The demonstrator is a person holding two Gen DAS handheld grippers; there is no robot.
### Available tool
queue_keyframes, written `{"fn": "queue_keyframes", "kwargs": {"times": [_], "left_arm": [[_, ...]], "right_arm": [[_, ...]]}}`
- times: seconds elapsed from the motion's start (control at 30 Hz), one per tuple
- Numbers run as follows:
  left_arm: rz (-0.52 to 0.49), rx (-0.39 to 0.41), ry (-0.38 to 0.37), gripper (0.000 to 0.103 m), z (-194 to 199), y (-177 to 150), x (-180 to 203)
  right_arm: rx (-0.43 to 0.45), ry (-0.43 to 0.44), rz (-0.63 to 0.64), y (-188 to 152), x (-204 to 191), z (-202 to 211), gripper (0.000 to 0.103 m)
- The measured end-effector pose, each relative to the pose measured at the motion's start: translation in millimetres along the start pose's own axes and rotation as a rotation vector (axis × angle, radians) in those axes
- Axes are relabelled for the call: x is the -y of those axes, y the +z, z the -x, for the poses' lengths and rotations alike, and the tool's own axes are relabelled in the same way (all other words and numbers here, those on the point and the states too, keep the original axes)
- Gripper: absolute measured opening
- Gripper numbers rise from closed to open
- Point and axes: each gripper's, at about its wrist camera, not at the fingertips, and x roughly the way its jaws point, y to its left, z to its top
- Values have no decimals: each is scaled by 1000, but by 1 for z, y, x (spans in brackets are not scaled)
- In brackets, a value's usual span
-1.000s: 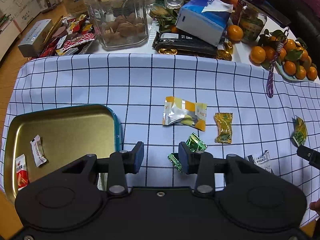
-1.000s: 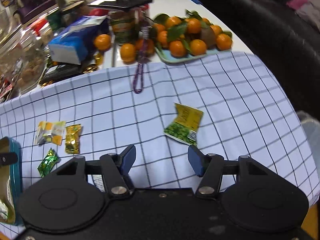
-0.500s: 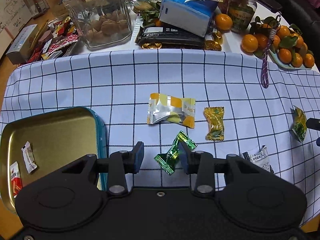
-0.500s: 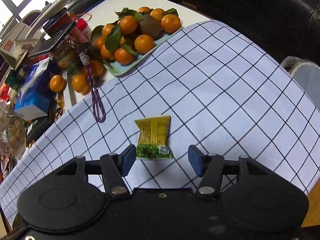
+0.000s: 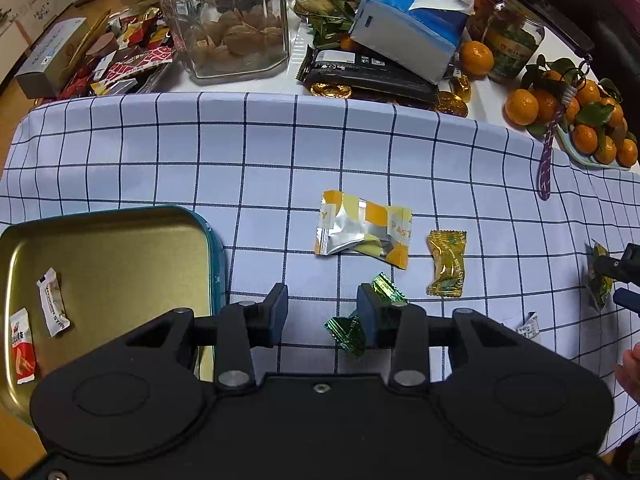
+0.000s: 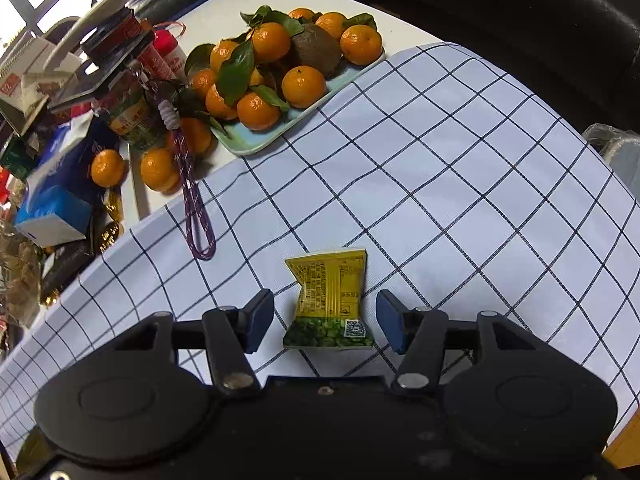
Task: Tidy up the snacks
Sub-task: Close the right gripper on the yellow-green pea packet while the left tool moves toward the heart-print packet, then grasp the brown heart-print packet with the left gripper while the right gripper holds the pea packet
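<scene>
Gold-lined teal tin [image 5: 120, 256] holds two white sachets (rest outstanding). My left gripper [image 5: 322, 316] wide over green foil candy [image 5: 352, 326], not gripped. My right gripper [image 6: 326, 322] wide, straddling yellow-green snack packet [image 6: 328, 300] on checked cloth [image 6: 460, 184]. Yellow-silver pouch [image 5: 362, 228], gold candy [image 5: 446, 268] still loose.

- Left gripper [image 5: 322, 316]: low centre of its frame, pointed steeply down, fingers apart, nothing pinched between the pads.
- Right gripper [image 6: 325, 322]: low centre of its own frame, also angled steeply down, fingers spread wide with gaps either side.
- A hand [image 5: 630, 368] shows at the right edge of the left view.
</scene>
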Motion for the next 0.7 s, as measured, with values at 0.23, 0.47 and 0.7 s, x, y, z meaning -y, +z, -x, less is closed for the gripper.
{"fn": "queue_keyframes", "kwargs": {"times": [0.23,0.47,0.7], "left_arm": [[-25,12,-5,48,2,-3,5],[-104,-10,-80,48,3,-13,26],[-246,-76,-157,48,-3,-41,54]], "right_arm": [[-1,-32,38,-8,-1,-9,44],[-23,-46,129,-20,-8,-2,43],[-76,-23,159,-34,1,7,43]]}}
